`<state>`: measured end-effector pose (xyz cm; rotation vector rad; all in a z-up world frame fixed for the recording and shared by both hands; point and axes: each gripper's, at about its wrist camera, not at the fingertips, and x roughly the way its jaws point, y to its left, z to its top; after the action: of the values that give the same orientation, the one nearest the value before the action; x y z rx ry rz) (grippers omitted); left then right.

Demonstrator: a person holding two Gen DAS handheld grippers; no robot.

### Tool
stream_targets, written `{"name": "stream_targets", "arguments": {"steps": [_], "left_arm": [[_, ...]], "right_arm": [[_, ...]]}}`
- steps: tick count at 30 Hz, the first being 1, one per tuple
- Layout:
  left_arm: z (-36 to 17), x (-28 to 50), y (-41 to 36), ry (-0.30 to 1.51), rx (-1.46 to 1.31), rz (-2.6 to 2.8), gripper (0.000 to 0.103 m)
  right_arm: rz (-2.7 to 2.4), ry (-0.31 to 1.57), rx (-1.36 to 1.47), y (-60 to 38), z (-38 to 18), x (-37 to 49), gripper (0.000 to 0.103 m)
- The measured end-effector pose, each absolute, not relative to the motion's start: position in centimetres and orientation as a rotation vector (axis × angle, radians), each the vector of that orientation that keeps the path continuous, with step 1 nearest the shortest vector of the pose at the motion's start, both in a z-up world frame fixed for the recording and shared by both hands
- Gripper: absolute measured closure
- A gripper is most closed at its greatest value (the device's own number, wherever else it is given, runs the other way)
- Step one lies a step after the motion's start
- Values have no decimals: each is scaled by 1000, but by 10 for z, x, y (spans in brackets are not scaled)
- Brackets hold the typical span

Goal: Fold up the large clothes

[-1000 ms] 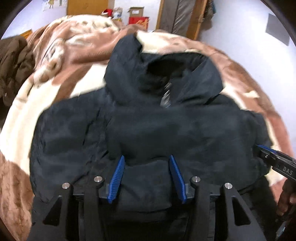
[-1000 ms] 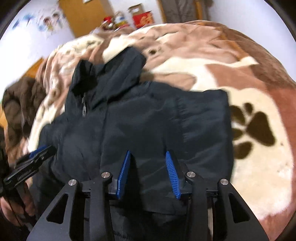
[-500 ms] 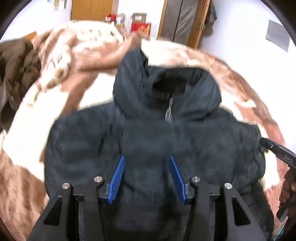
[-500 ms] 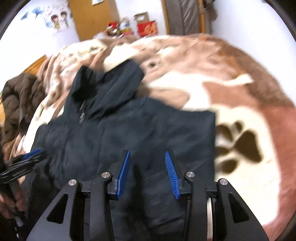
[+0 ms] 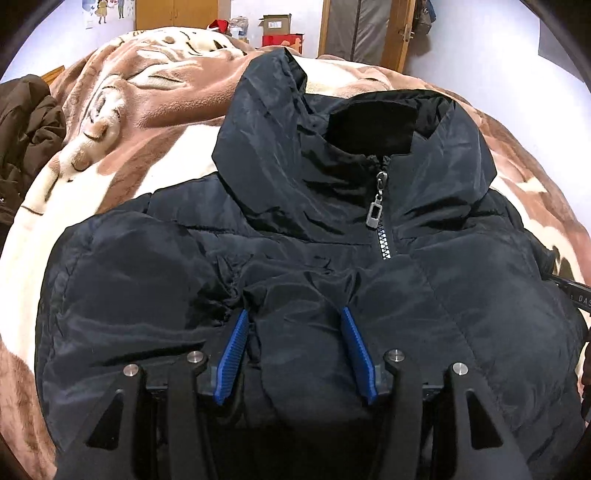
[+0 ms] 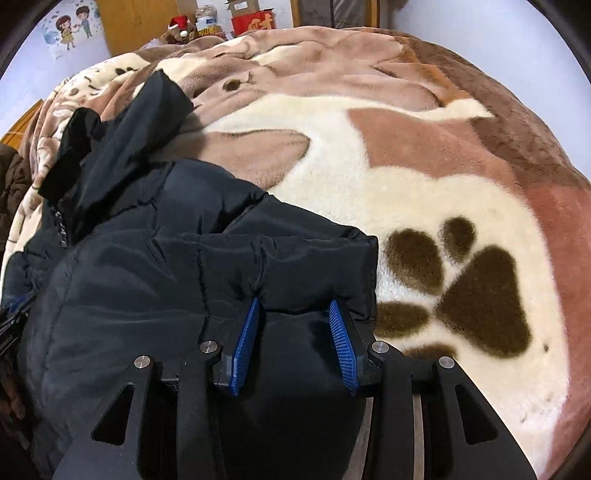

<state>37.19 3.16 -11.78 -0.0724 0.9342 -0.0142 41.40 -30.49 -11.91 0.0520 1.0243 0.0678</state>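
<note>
A dark navy hooded puffer jacket [image 5: 295, 229] lies front-up on the bed, its hood towards the far side and its grey zipper pull [image 5: 375, 210] at the collar. My left gripper [image 5: 293, 314] is shut on a thick fold of the jacket's lower part, which bulges between the blue fingers. My right gripper [image 6: 295, 308] is shut on a fold of the jacket [image 6: 177, 258] at its right edge, near the end of the folded part. The right gripper's tip also shows at the right edge of the left wrist view [image 5: 576, 291].
The bed is covered by a brown and cream fleece blanket [image 6: 424, 192] with a dark paw print [image 6: 476, 295] right of the jacket. A brown coat [image 5: 26, 136] lies at the left edge. Boxes [image 5: 280, 33] and doors stand by the far wall.
Both grippers have carried the jacket's lower part forward over its body towards the hood. The fabric now bulges thickly between both pairs of fingers.
</note>
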Motion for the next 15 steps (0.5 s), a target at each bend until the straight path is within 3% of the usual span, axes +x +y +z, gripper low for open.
{"name": "stream_targets", "arguments": {"steps": [4,9,15], "left_arm": [[-94,369,38,948,-91,-8,49],[-50,324,40,832,-98,-64,50],[-97,322,32,961,-72,-59,48]], "right_arm": [[50,997,46,-300,-85,402,63],[175,879,46,-281,-42,346,63],[212,999,-17,-244,-91,336,63]]}}
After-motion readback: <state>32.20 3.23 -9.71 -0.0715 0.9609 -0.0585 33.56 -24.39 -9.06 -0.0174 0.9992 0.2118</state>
